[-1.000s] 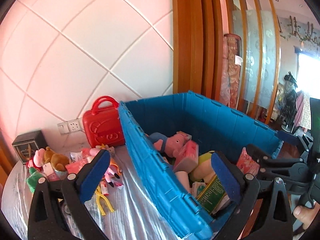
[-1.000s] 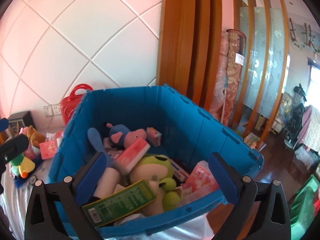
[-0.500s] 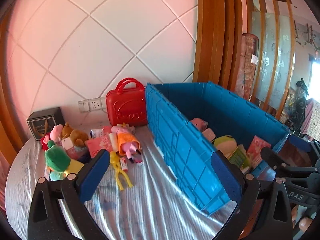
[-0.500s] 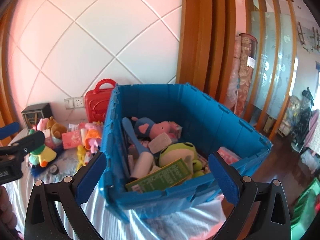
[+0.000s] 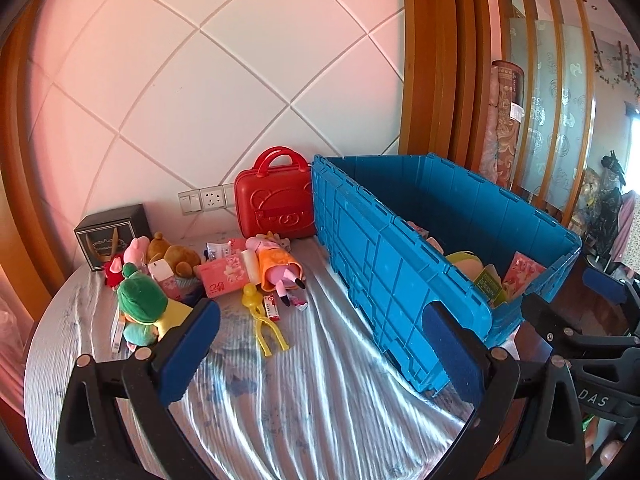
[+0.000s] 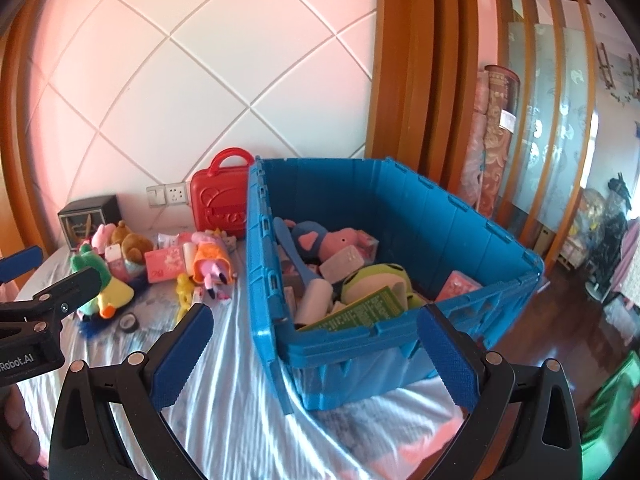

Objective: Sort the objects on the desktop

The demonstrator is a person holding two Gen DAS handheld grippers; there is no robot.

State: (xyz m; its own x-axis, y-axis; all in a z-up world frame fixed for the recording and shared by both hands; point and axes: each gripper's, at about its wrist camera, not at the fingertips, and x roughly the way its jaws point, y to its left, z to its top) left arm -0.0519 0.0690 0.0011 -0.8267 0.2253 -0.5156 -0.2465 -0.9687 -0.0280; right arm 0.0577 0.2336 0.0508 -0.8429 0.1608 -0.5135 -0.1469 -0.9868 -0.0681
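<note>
A blue crate (image 5: 384, 264) stands on the right of the table and holds plush toys, a green packet (image 6: 360, 312) and pink packs; it also shows in the right wrist view (image 6: 264, 280). Loose toys lie left of it: a green-hatted plush (image 5: 142, 304), a brown bear (image 5: 172, 254), a pink pack (image 5: 222, 278), a pig doll in orange (image 5: 276, 264) and yellow tongs (image 5: 264, 320). My left gripper (image 5: 320, 356) is open and empty above the cloth. My right gripper (image 6: 316, 356) is open and empty before the crate's near corner.
A red toy suitcase (image 5: 274, 200) stands against the wall behind the toys, with a dark box (image 5: 112, 234) at the far left. A tape roll (image 6: 129, 323) lies on the cloth. The table edge drops to a wooden floor (image 6: 560, 320) on the right.
Both grippers have pulled back from the crate and to the left. The crate looks smaller and more of the table and the toy pile shows. Both stay open.
</note>
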